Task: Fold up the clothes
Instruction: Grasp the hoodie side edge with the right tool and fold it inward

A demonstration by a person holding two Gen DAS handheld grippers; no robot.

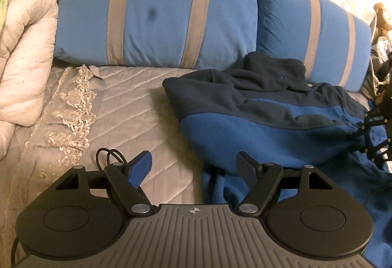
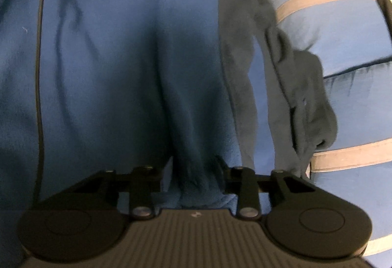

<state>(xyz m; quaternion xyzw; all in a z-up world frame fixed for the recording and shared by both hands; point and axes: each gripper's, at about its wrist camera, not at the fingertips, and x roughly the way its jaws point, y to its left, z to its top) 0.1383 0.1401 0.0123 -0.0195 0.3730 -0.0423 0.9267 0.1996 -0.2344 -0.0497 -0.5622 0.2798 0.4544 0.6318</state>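
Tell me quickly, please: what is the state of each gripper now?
Left gripper: open, holding nothing.
Right gripper: a fold of the blue fleece jacket lies between its jaws; grip cannot be told.

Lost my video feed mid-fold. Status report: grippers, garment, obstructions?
Left gripper open, empty, over the bedspread. Right gripper has a bunched fold of the blue fleece jacket between its fingers. Striped pillows crowd the jacket's far edge.

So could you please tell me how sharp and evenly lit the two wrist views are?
Left wrist view: mostly sharp, warm light, fisheye bending at the edges, a soft shadow on the bedspread beside the fleece jacket. Right wrist view: motion-blurred and darker, heavy shadow on the fabric bunched at the right gripper.
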